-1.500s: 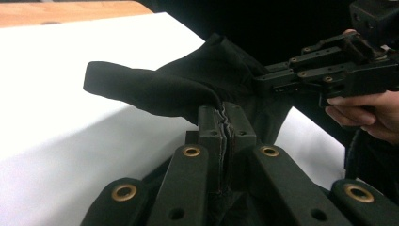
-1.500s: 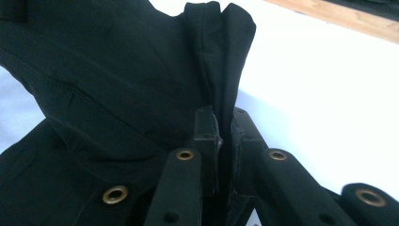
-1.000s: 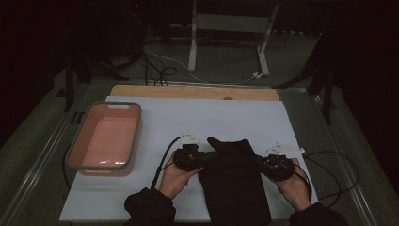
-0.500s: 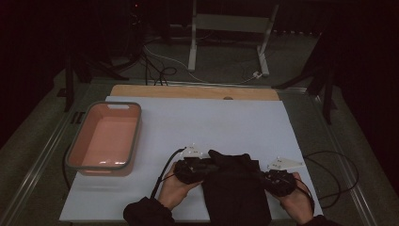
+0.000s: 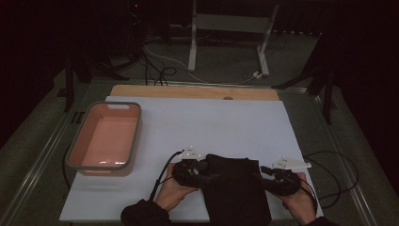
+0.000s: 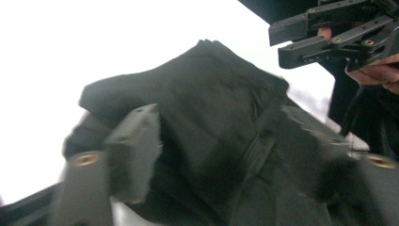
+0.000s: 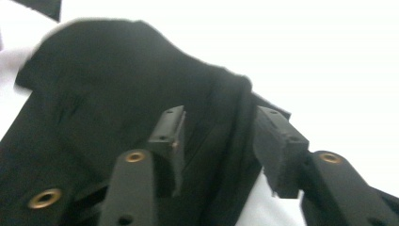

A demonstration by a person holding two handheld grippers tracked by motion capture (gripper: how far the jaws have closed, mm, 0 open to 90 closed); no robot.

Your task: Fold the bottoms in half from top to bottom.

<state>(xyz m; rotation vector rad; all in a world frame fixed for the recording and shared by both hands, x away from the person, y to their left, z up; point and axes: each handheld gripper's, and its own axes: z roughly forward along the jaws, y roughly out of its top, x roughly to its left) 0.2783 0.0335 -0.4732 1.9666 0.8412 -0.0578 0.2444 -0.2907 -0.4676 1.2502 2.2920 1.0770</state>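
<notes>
Both tongs have just been opening: the left tongs (image 5: 203, 170) and right tongs (image 5: 264, 175) now stand with jaws apart at opposite side edges of the folded black cloth garment (image 5: 235, 190), fabric between the jaws but no longer pinched. Compared with a second ago, the garment sits nearer the person, flat at the near edge of the white tabletop (image 5: 211, 122). That reads as a release after a fold. Open room lies ahead; the pink plastic bin (image 5: 106, 136) stands well apart, far left.
</notes>
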